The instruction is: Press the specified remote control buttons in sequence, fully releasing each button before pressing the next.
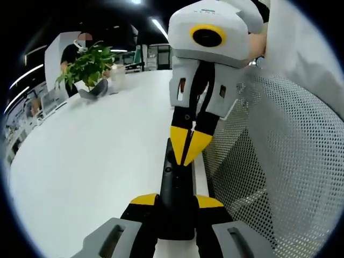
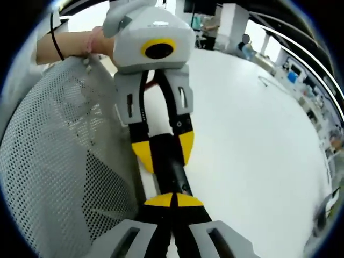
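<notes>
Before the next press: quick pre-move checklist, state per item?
1. Remote held by the left hand-held gripper: ok, its jaws clamp the near end.
2. Right hand-held gripper jaws shut: ok, yellow tips meet.
3. Right tips over the remote's far half: ok in left gripper view.
4. Button fully released: cannot tell, the tips hide the contact.
5. Which button is under the tips: cannot tell.
6. Remote kept off the mesh chair back: cannot tell, it lies close beside it.

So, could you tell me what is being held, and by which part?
The left gripper grips the remote by its near end, fingers on its sides.
</notes>
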